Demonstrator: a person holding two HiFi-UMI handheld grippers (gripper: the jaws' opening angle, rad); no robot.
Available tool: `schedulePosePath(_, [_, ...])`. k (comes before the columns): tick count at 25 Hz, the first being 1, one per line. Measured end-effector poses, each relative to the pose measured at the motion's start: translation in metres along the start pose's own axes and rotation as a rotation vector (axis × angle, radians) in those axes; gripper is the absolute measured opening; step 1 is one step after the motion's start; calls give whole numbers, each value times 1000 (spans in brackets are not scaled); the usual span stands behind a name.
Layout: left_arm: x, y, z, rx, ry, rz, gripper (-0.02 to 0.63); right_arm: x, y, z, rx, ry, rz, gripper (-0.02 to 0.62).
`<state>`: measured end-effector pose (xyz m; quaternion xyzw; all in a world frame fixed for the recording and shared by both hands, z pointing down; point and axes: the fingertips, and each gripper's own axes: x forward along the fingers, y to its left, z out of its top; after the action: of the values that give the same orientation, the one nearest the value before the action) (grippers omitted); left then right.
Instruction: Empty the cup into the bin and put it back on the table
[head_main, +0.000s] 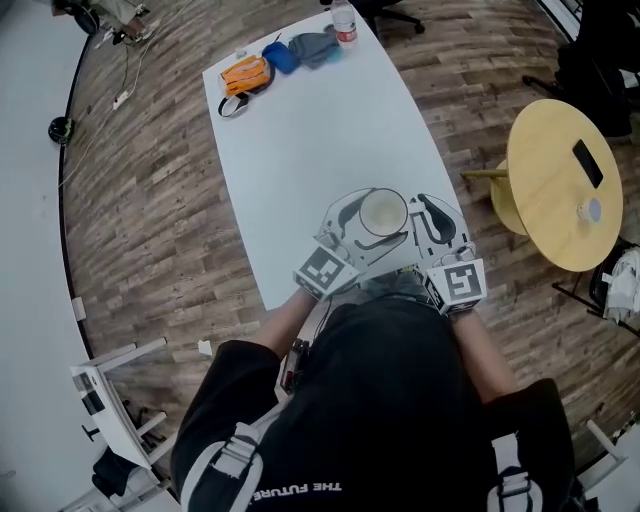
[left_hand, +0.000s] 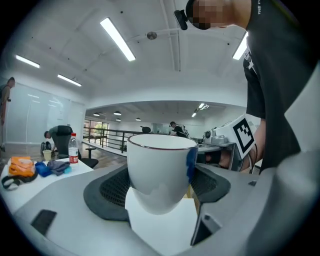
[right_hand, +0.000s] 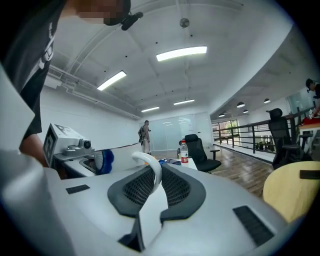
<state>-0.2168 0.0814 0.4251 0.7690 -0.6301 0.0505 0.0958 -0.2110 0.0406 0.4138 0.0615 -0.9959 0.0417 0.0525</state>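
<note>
The wood-plank floor takes up most of what I can see, with a long white surface running away from the person, who stands at its near end in a dark top and looks down on it. Off to the person's right stands a round yellow side table, well apart from the white surface. Both claws are up in front of the person's chest, close side by side over the near edge of the surface, each with its marker cube towards the body. The left claw is clamped on the white cup, its dark pads pressing the cup's rounded body from either side, and the cup sits upright between them. The right claw is pinched down on the cup's handle, whose white loop is caught in the narrow gap between its pads. At the far end of the surface lie an orange bundle, a blue cloth and a grey cloth in a row, with a small bottle standing just past them. On the yellow table a dark phone lies flat, and near it sits a small pale thing that I cannot identify.
</note>
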Motion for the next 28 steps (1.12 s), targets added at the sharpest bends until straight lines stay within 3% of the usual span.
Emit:
schedulePosePath(4, [33,-23,8,-41,2,-82,385,-29,-35,-2,82,9,-137,51])
schedulePosePath(11, [118,-125,14,-3,33,-387,385,-155,-114,-17,221,-11,-458,51])
schedulePosePath(16, [178,-202,15,-2,47,-583,385,-240,-161,-39,318,-13,-640,51])
schedulePosePath(22, [232,-272,-22,-25,213,-741,385,-317,-200,-85,415,40,-804,51])
schedulePosePath(25, [248,-290,-49,-60,305,-782,385,-336,-209,-114,478,93,-840,51])
schedulePosePath(28, [261,-302,-84,-135,434,-815,385,-349,-213,-155,609,154,-857,51])
